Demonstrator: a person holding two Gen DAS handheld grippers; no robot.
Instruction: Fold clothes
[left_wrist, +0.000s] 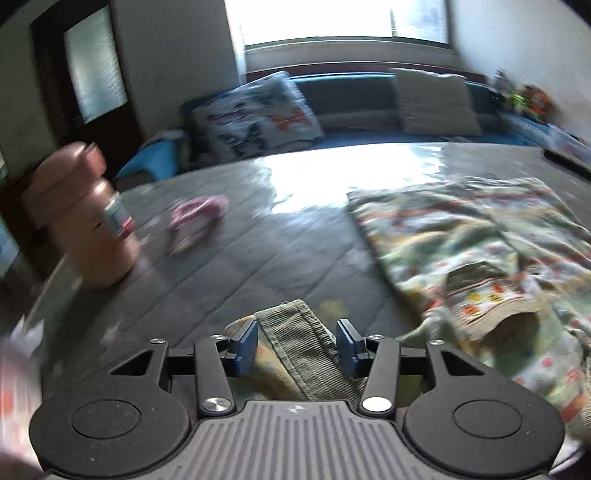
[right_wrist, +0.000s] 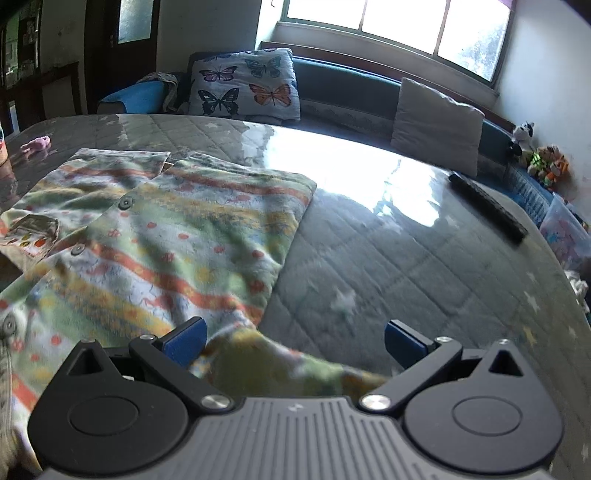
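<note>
Home living room: window bench (right_wrist: 351, 88), butterfly cushion (right_wrist: 245, 83), plush toys (right_wrist: 543, 158).

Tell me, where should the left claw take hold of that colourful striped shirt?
Probably by the green ribbed edge of the shirt nearest the left claw. It already lies between the open fingers, so coming straight in from the near side, low over the table, looks easiest.

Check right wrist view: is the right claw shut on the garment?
No, the right claw is wide open, with the striped garment lying loose between its fingers.
</note>
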